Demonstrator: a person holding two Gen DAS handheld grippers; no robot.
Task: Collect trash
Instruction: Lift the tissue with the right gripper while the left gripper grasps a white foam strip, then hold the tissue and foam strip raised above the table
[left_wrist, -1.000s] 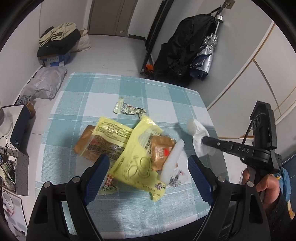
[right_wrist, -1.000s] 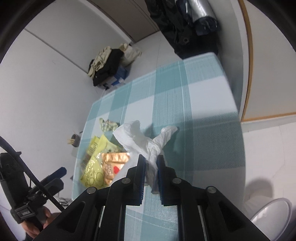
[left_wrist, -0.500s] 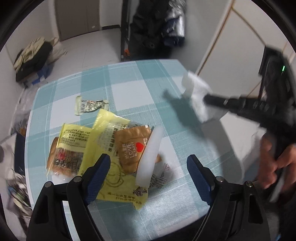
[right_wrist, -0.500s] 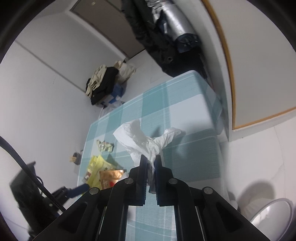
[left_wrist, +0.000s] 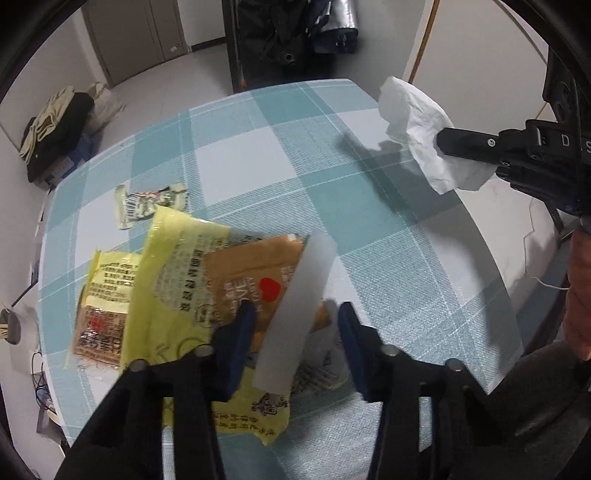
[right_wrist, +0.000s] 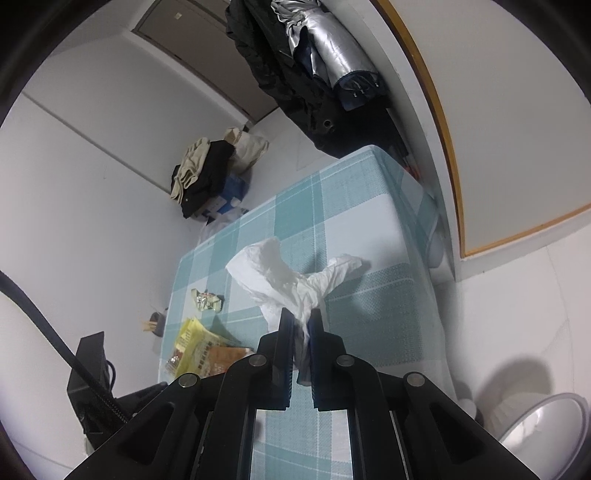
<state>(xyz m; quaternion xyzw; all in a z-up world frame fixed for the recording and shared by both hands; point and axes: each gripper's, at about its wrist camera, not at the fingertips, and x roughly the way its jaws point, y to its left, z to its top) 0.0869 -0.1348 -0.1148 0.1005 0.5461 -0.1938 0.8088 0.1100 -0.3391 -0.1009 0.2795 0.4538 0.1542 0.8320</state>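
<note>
Bench: teal-and-white checked cloth (left_wrist: 258, 155) covers it; a dark coat (right_wrist: 295, 74) hangs by the wall behind.
Wrappers: a yellow bag (left_wrist: 173, 266) lies near the bench's front edge, with a brown packet (left_wrist: 251, 273) on top and a second yellow packet (left_wrist: 103, 295) at its left; a small crumpled wrapper (left_wrist: 147, 203) lies apart, farther back.
White strip: a pale strip (left_wrist: 295, 317) slants across the brown packet.
Left gripper (left_wrist: 295, 328): jaws have just been closing and stand either side of the strip, not yet pressing it.
Right gripper (right_wrist: 301, 332): jaws closed on a white tissue (right_wrist: 288, 280), held above the bench's right side.
Bin: a pale bin rim (right_wrist: 546, 424) shows on the floor at lower right.
</note>
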